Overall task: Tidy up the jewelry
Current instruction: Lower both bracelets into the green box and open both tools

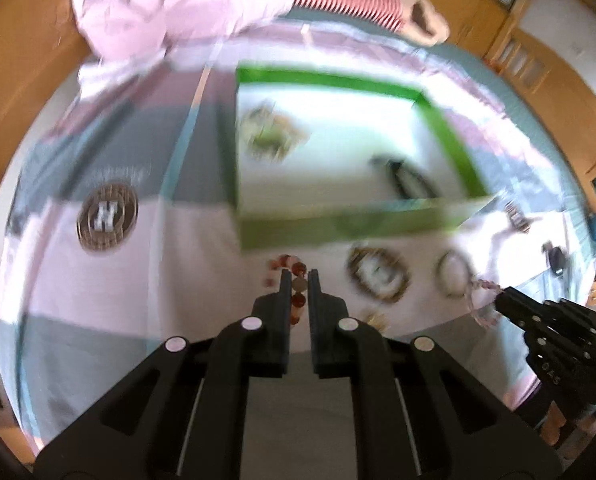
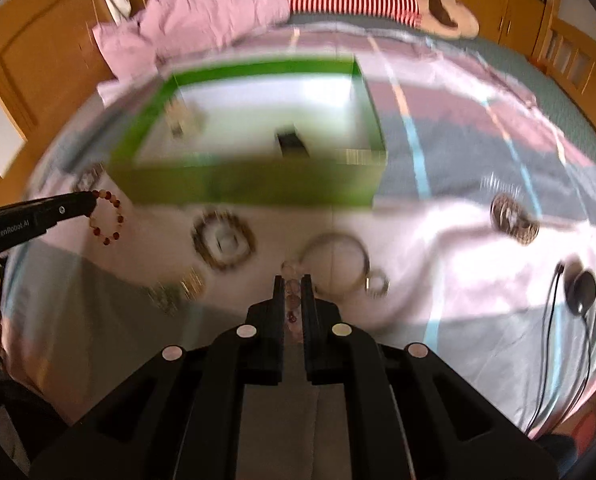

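Note:
My left gripper is shut on a bracelet of red-brown beads; in the right wrist view the left gripper holds that bracelet hanging as a loop above the bedspread. My right gripper is shut on a bracelet of pale pink, clear beads; the left wrist view shows the right gripper with the pale bracelet dangling from it. Beyond both stands an open green box with a white floor, holding a blurred trinket and a dark item.
On the patchwork bedspread lie a brown beaded bracelet, a thin bangle, a small ring, gold pieces and a round medallion. A black disc with a cable lies right. A pink pillow sits behind.

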### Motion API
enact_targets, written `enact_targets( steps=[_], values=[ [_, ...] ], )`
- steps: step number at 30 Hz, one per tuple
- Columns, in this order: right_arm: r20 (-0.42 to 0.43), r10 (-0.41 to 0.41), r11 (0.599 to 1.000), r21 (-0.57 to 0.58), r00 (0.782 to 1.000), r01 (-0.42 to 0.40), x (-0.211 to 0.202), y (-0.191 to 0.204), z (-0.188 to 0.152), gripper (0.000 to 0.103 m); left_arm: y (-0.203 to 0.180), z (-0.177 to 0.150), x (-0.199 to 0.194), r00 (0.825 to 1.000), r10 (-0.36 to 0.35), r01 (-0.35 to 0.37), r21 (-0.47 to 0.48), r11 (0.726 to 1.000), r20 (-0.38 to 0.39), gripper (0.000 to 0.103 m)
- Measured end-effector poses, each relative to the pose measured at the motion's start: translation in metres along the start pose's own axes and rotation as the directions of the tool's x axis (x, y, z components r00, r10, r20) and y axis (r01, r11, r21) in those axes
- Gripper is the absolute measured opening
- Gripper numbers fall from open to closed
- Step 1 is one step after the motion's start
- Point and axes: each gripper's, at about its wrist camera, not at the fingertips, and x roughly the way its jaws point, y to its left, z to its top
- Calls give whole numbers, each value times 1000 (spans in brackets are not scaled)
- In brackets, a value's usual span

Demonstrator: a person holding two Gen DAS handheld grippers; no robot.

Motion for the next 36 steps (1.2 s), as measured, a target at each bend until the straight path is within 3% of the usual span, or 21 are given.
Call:
enact_targets(
  steps=[7,10,16,21,25,32,36],
  values=[
    [116,67,998,0,991,-67,-9,12,71,8,-12,62,-18,994,7,-12,44,999,108,8],
    [129,75,997,-8,989,-75,3,19,94,8,-3,80,0,995,1,-2,4,1000,95,8],
    [67,58,998,-17,996,-57,53,32,120,8,11,94,47,998,51,-50,-14,999,33,8],
    [31,33,999,-4,999,-33,78,34,122,10,13,95,54,998,54,-53,-17,998,29,9],
    [39,56,998,25,998,-57,68,29,119,43,12,93,37,996,65,-64,-16,998,61,23],
    [75,89,994,52,993,-93,20,8,87,45,13,65,3,998,-17,19,-31,999,57,36],
    [8,107,993,50,994,-107,25,4,50,45,8,29,-5,1000,-7,7,40,999,15,42]
  ],
)
